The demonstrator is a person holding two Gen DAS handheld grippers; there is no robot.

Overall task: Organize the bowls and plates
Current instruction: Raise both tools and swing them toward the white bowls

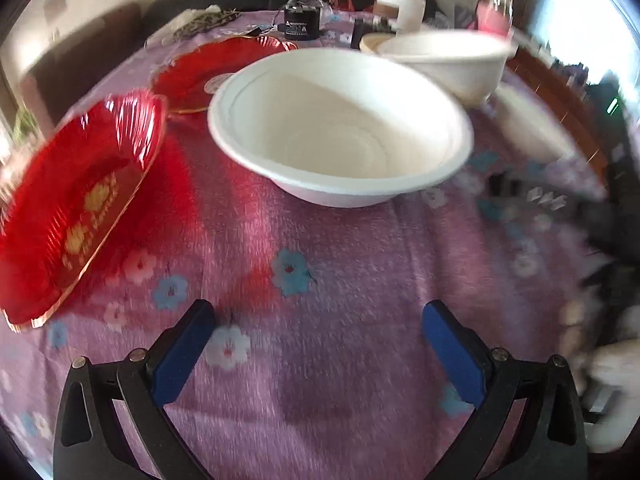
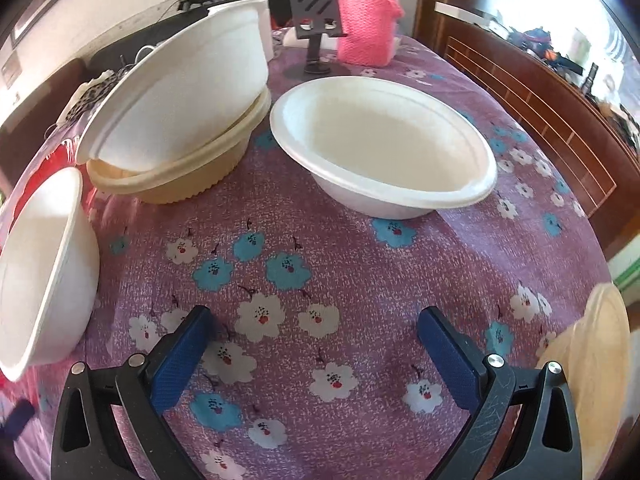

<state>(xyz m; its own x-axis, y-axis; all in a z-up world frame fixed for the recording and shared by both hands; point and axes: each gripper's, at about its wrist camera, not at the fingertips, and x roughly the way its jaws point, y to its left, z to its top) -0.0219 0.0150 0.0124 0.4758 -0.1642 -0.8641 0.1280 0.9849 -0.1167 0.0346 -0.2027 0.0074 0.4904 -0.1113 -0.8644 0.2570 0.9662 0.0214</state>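
Tabletop [image 2: 340,280] under purple floral cloth. Left tool [image 1: 318,316] wide apart, empty, low over cloth; white bowl [image 1: 340,128] straight ahead, apart from tips. Red plate [image 1: 76,200] ahead-left, second red plate [image 1: 216,68] behind it. Right tool [image 2: 314,322] wide apart, empty; shallow white bowl [image 2: 384,148] ahead, slightly right. Tilted white bowl [image 2: 180,84] nested in beige bowl [image 2: 188,184] ahead-left. Pink knitted flask [image 2: 368,20] at far edge.

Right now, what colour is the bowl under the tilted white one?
Tan-beige bowl, ribbed sides, with the tilted white bowl resting in it. Clearest in the right wrist view.
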